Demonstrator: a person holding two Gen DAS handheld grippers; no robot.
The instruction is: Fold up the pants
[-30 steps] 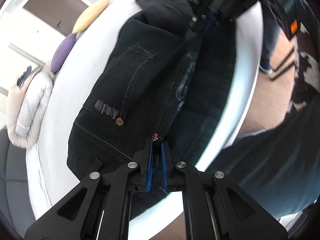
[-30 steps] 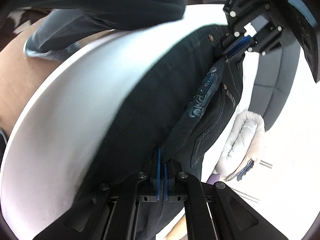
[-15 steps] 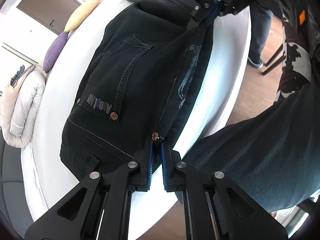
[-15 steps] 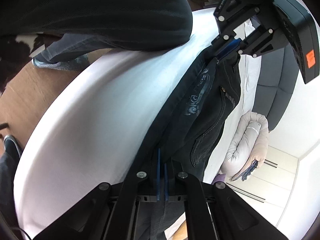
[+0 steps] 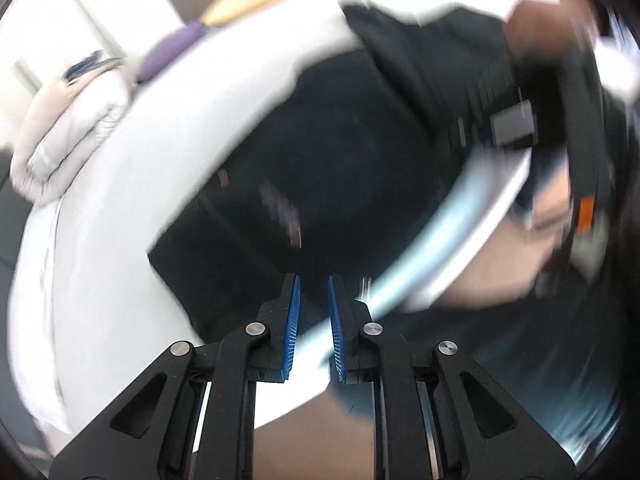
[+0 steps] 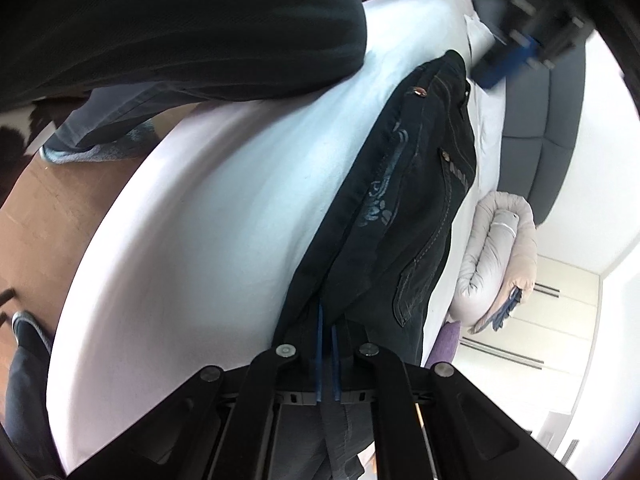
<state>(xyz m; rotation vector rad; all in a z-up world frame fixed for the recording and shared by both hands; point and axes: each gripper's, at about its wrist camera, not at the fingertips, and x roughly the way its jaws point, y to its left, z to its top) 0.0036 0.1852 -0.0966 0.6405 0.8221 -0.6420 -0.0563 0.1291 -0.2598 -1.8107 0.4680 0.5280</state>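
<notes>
A home bedroom is shown: a bed covered by a white sheet, a rolled pale quilt, purple and yellow cushions, a grey padded headboard, white wardrobe doors and a wooden floor.

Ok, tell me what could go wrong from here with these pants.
1. Only the right gripper pinches the pants, at their folded edge. The left gripper is opening its jaws with no cloth between them, clear of the waist end. A pull by the right one alone may drag the fold askew.
2. In the blurred left wrist view the pants seem to reach the rim of the bed, so a tug that way could slide them off.
</notes>
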